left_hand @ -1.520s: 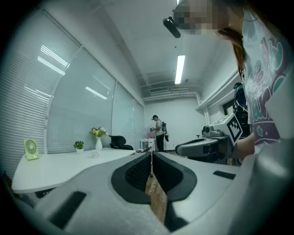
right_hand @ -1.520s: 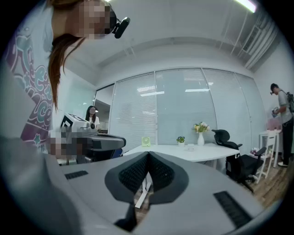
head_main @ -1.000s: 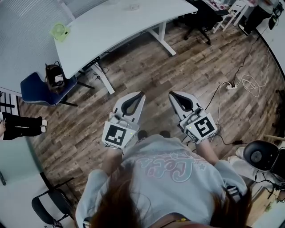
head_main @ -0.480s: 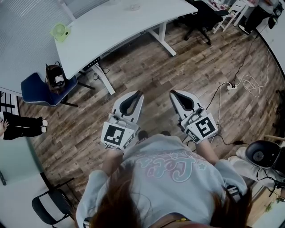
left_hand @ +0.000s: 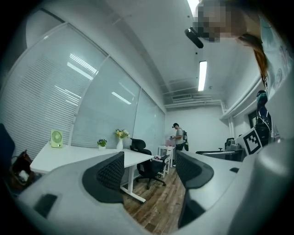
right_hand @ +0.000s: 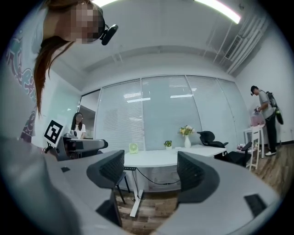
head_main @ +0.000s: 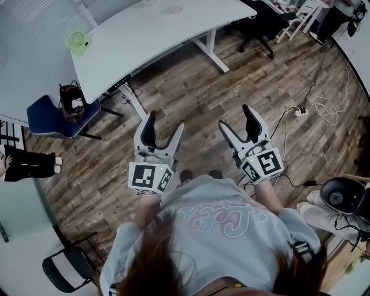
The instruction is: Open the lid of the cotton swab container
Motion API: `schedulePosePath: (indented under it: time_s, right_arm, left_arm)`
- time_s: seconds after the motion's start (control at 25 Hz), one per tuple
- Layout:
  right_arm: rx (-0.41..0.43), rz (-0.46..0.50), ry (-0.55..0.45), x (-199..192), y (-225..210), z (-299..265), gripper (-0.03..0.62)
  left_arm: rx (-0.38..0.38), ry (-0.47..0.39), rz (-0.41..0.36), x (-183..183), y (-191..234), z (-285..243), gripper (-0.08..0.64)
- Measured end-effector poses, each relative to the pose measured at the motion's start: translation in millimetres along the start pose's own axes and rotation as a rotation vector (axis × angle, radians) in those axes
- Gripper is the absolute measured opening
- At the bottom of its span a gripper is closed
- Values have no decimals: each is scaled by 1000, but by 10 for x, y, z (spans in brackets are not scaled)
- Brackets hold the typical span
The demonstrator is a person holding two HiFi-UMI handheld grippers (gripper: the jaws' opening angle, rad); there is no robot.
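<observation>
"Wooden floor [head_main: 196, 98] runs under everything, with a white desk [head_main: 144, 34] well ahead. What are the jaws doing?"

"Both pairs are opening. The left gripper [head_main: 165, 122] has nothing between its black pads, only floor and desk beyond them. The right gripper [head_main: 236, 118] is the same, spreading on empty air."

"And the cotton swab container?"

"I cannot pick it out. A green fan [head_main: 77, 41] stands at the desk's left end, and a small pale thing [head_main: 174, 8] lies toward the far edge, too small to name. Neither gripper is near the desk."

"So how far along is the task?"

"Not begun, I'd judge: no lid is touched. Reaching the desk, finding the container, steadying it and raising the lid all remain."
</observation>
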State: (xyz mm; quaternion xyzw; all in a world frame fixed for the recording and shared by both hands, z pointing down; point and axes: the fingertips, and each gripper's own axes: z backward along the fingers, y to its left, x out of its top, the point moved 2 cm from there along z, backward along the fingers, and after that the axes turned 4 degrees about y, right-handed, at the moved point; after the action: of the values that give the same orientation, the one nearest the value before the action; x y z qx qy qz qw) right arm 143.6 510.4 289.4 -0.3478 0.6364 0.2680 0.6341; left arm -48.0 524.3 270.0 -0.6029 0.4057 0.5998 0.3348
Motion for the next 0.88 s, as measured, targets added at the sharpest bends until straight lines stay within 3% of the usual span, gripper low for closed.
schedulePosePath:
  time_s: [0.88]
  right_arm:
    - [-49, -1, -2, -76, 478, -358, 348]
  left_arm:
    - [-60, 41, -31, -32, 527, 226, 321]
